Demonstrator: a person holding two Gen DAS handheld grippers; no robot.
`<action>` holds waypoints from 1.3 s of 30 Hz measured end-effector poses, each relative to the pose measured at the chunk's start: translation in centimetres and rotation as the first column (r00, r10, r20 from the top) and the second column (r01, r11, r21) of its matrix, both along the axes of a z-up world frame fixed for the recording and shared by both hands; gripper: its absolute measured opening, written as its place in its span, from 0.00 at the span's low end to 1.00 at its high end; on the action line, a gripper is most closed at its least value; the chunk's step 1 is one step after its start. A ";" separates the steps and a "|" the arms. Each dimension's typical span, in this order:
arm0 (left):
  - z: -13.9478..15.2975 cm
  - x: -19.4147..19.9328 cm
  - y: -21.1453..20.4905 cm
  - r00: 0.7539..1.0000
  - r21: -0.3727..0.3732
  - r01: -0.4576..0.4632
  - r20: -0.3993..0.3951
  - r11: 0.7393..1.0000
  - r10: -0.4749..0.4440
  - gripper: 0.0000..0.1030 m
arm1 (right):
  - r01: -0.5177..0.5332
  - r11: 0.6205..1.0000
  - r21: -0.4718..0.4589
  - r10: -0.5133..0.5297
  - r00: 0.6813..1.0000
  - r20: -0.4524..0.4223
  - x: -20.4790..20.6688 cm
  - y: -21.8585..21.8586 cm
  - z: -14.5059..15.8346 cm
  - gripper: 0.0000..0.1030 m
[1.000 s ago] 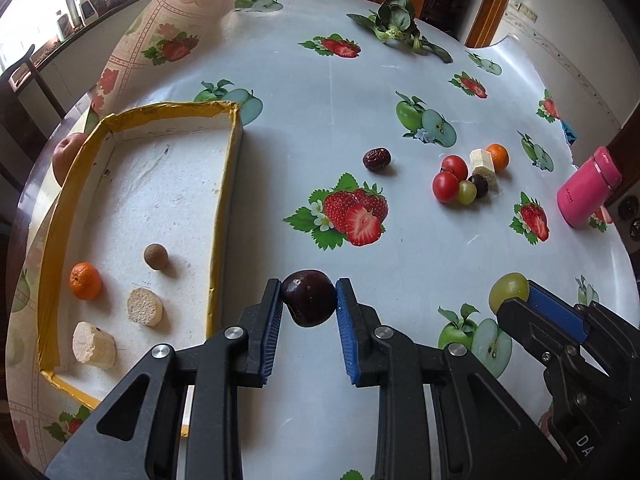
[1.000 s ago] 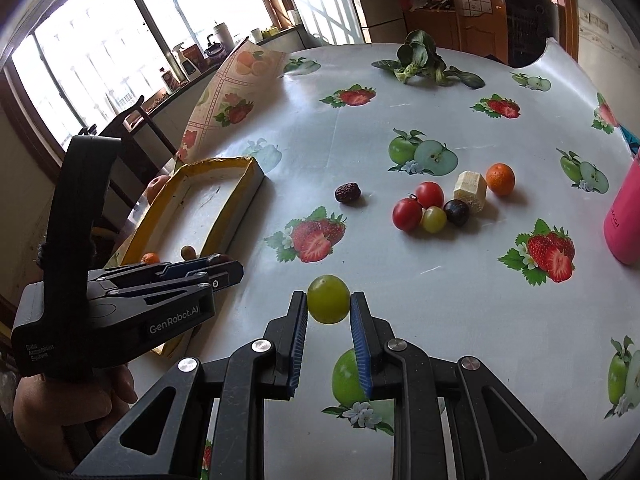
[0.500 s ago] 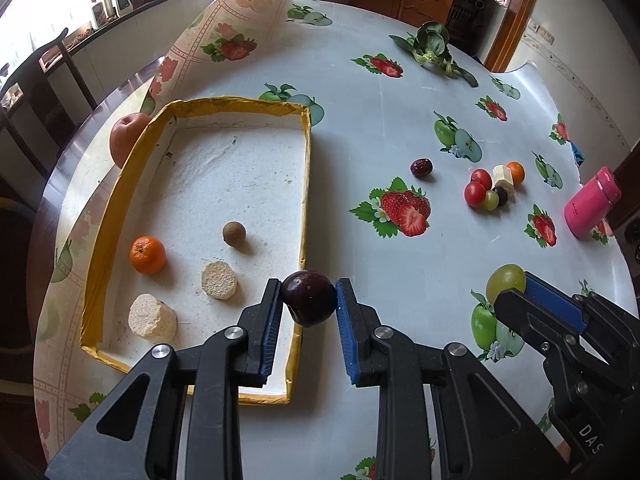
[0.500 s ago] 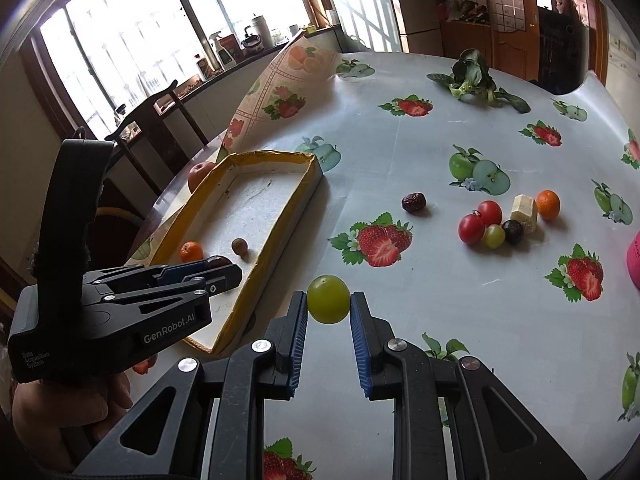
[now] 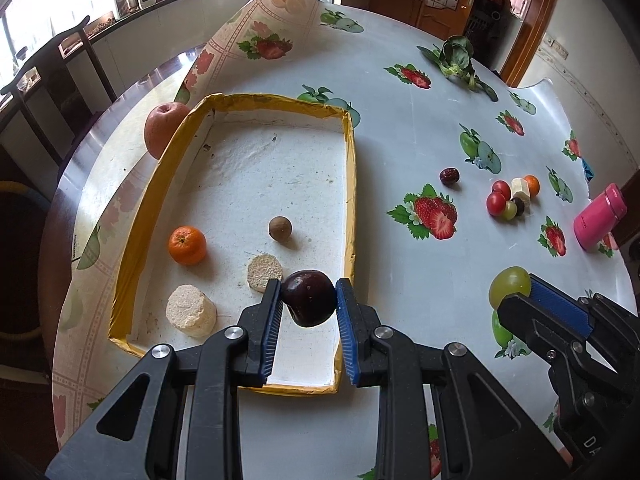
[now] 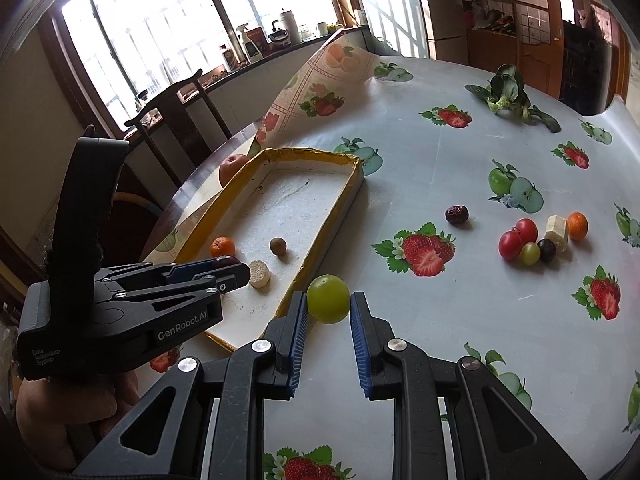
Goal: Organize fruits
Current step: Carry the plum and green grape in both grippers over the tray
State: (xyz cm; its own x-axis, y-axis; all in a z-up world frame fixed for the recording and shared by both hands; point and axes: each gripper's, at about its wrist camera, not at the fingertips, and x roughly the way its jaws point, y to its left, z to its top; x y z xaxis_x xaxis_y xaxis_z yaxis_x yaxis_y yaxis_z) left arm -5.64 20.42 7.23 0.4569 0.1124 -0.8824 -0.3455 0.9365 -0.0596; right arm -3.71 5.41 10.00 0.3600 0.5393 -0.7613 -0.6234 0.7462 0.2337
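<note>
My left gripper (image 5: 308,300) clamps a dark plum (image 5: 309,298) over the tray (image 5: 352,184); my right gripper (image 6: 329,308) clamps a green grape (image 6: 329,298). Released high, either may bounce out.

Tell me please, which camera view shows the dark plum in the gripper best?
The left wrist view: the dark plum fills the centre, clamped between the left gripper pads above the tray. In the right wrist view only a small part of it shows at that gripper's tips.
</note>
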 end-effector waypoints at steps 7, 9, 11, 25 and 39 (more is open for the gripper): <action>-0.3 -0.3 1.0 1.000 -0.006 -0.019 -0.005 1.000 0.019 0.24 | -0.023 1.000 0.004 0.023 1.000 0.001 0.0 1.4 0.2 0.21; -0.4 -0.3 1.4 1.000 -0.008 -0.023 -0.006 1.000 0.023 0.24 | -0.030 1.000 0.005 0.030 1.000 0.000 0.0 1.8 0.2 0.21; -0.4 -0.3 1.8 1.000 -0.010 -0.028 -0.007 1.000 0.028 0.24 | -0.035 0.999 0.005 0.035 0.999 0.000 0.1 2.2 0.1 0.21; -1.6 0.3 5.6 0.996 -0.048 -0.086 -0.026 0.995 0.085 0.24 | -0.103 0.994 0.016 0.104 0.994 -0.022 1.5 6.0 -1.0 0.21; -5.0 6.6 12.2 0.983 -0.050 -0.170 -0.080 0.984 0.165 0.24 | -0.149 0.989 -0.026 0.147 0.987 -0.065 8.7 15.9 -5.0 0.21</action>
State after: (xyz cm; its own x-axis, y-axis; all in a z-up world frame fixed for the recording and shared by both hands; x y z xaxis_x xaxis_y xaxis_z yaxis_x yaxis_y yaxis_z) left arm 0.95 32.65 2.19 0.3677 0.1307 -0.9207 -0.5027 0.8609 -0.0786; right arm 5.02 21.27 5.02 0.2295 0.5594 -0.7965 -0.7122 0.6543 0.2543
